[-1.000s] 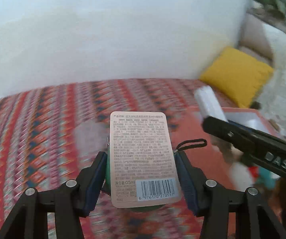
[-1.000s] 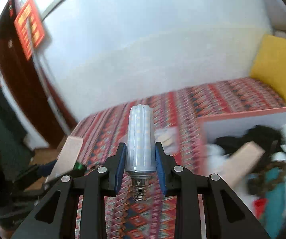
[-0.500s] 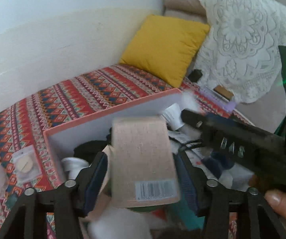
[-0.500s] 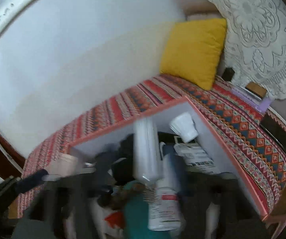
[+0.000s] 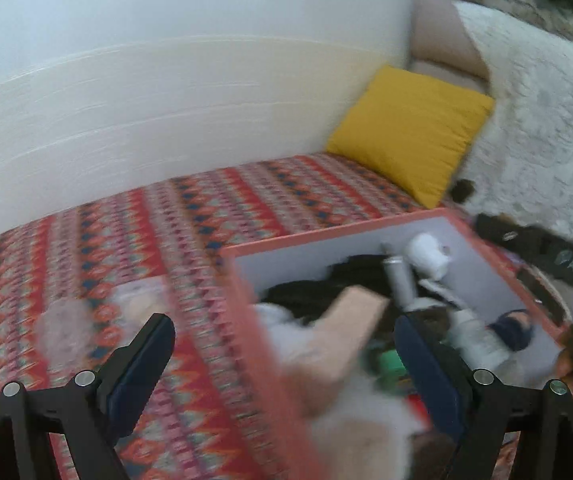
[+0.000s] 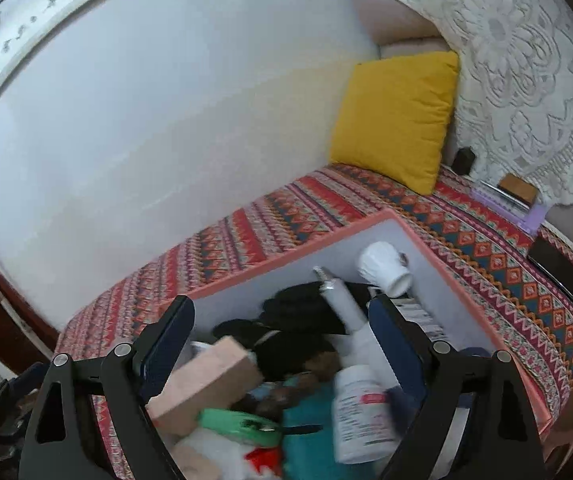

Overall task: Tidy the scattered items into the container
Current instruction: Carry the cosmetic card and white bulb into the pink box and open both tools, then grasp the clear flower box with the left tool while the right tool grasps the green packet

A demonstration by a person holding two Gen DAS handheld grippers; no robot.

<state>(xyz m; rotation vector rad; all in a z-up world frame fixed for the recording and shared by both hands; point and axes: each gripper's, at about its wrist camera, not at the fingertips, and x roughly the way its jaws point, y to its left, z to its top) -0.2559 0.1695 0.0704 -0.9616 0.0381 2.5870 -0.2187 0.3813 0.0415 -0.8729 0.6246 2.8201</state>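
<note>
The woven cloth cover (image 6: 466, 232) looks matt and coarse – a patterned weave. The yellow cushion (image 6: 398, 116) is soft, matt fabric; the lace throw (image 6: 526, 68) is openwork cloth. The container (image 6: 426, 248) has smooth, matt walls. The white bottle (image 6: 360, 412) looks like glossy plastic – paper-labelled. The gripper fingers (image 6: 166, 344) are matt black, with shiny metal screws.

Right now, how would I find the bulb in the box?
Find the pink-rimmed box on the striped cloth. At its far end, beside the white cup, the bulb leans on black things. It alone is a long pale tube with a metal screw tip.
</note>
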